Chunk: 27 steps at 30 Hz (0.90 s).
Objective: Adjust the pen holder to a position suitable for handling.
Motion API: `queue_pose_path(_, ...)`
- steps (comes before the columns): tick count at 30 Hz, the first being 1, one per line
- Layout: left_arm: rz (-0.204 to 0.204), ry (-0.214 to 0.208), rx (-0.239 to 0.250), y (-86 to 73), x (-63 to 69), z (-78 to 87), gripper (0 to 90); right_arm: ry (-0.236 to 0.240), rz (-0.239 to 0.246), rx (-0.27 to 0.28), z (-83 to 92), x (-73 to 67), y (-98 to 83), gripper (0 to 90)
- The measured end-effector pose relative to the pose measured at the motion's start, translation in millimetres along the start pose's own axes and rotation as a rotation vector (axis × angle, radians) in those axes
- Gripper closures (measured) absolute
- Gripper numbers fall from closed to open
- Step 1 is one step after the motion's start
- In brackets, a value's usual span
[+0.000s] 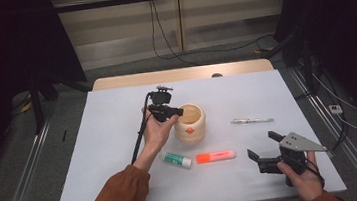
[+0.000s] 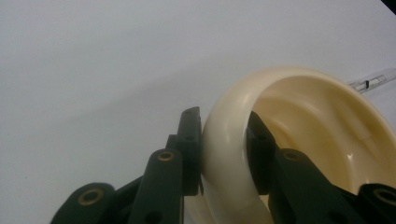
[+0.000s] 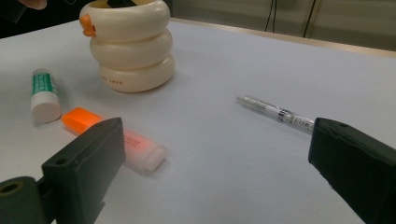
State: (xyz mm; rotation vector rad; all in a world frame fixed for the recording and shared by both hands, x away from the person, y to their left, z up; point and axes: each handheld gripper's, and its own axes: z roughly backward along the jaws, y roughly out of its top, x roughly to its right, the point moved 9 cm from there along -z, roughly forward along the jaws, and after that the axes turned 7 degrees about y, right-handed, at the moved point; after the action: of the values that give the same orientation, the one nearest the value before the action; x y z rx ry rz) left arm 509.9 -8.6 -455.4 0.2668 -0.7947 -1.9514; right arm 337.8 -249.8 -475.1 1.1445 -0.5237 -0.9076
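Nearest the person, the right gripper point(image 1: 264, 148) hovers low over the front right part of the white tabletop point(image 1: 120, 137), its 2 fingers point(image 3: 88, 158) standing wide apart with nothing between them. They point toward the middle of the tabletop.

Just beyond it lie 2 small things side by side. An orange highlighter point(image 1: 215, 156) lies flat, its long axis running left to right across the tabletop. Left of it, close but apart, a white glue stick with a green label point(image 1: 178, 160) lies flat and slightly slanted, its cap end toward the highlighter.

Farther back, near the middle of the tabletop, stands the cream cup point(image 1: 190, 123), made of 3 stacked rings with a small orange mark on its side. It is upright on its base, its long axis vertical and its open mouth facing up. The left gripper point(image 1: 176, 112) reaches it from the left; its fingers point(image 2: 189, 149) are clamped on the cup's rim, 1 outside the wall and 1 inside.

Right of the cup, well apart, a clear pen point(image 1: 252, 120) lies flat, its long axis running left to right.
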Motion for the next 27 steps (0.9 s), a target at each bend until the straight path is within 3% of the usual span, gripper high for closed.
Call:
queue_pose_path(11,0.015,-0.043,-0.010,-0.5,0.0,-1.0,71.2,0.000,0.001,-0.002,-0.1,0.1,-0.2,3.5)
queue_pose_path(14,0.003,-0.041,-0.007,-1.0,0.3,-2.4,60.9,0.000,0.001,-0.002,-0.1,0.1,-0.2,3.5)
queue_pose_path(17,0.006,-0.070,0.011,0.2,2.0,-2.5,55.7,0.001,0.002,-0.001,-0.1,0.1,-0.1,3.5)
queue_pose_path(18,0.002,-0.064,0.015,0.5,1.2,-2.3,47.1,0.001,0.001,-0.002,-0.1,0.1,-0.2,3.5)
queue_pose_path(19,-0.002,-0.072,0.023,1.2,1.8,-1.8,47.1,0.001,0.001,-0.002,-0.1,0.1,-0.2,3.5)
queue_pose_path(21,-0.016,-0.098,0.032,1.4,4.0,0.6,38.3,0.000,0.000,-0.002,0.0,0.0,-0.2,3.5)
queue_pose_path(23,-0.047,-0.081,0.050,2.8,3.7,3.4,26.9,0.001,-0.001,-0.001,-0.3,-0.1,-0.1,3.5)
queue_pose_path(27,-0.079,-0.080,0.081,5.9,2.8,9.2,19.7,0.001,0.002,-0.002,-0.2,-0.2,-0.2,3.5)
